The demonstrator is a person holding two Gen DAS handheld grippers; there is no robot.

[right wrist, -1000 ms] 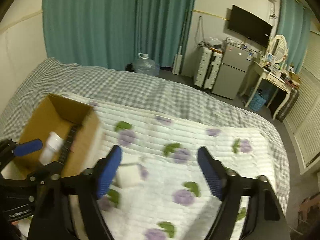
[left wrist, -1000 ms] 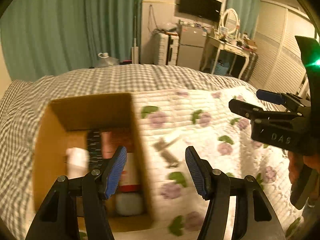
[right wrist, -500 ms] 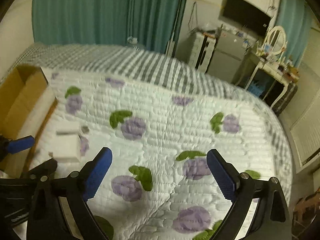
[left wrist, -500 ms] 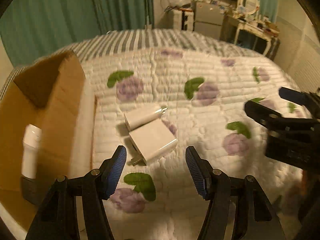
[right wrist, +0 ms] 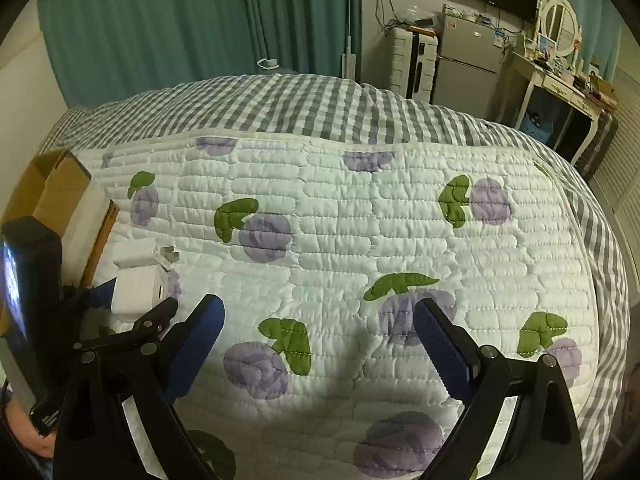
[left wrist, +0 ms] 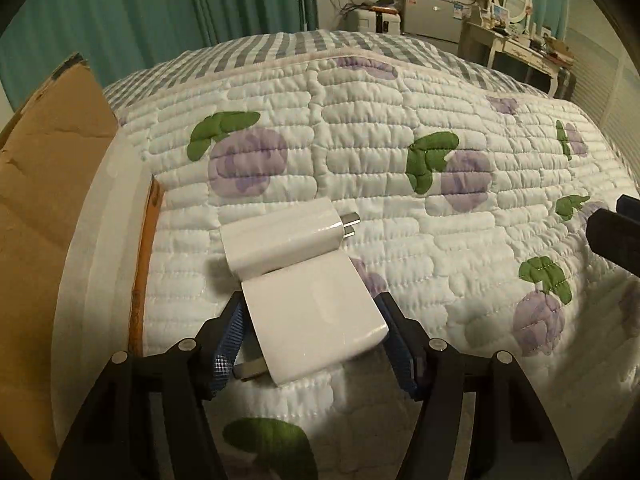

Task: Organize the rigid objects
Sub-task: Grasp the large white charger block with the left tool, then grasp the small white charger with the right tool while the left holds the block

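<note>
Two white plug adapters lie on the floral quilt beside a cardboard box. The larger adapter sits between the fingers of my left gripper, its prongs toward the camera; the jaws stand open around it, close to its sides. The smaller adapter lies just beyond it, touching it, prongs pointing right. In the right wrist view both adapters show at the left, the larger and the smaller, with the left gripper around the larger. My right gripper is open and empty above the quilt.
The box stands at the quilt's left edge with a white strip along its side. The white floral quilt covers a grey checked bed. A fridge, a suitcase and a dressing table stand beyond the bed.
My left gripper swung from over the box to the two adapters and closed in until the larger one lies between its fingers. My right gripper swung right and its jaws widened.
</note>
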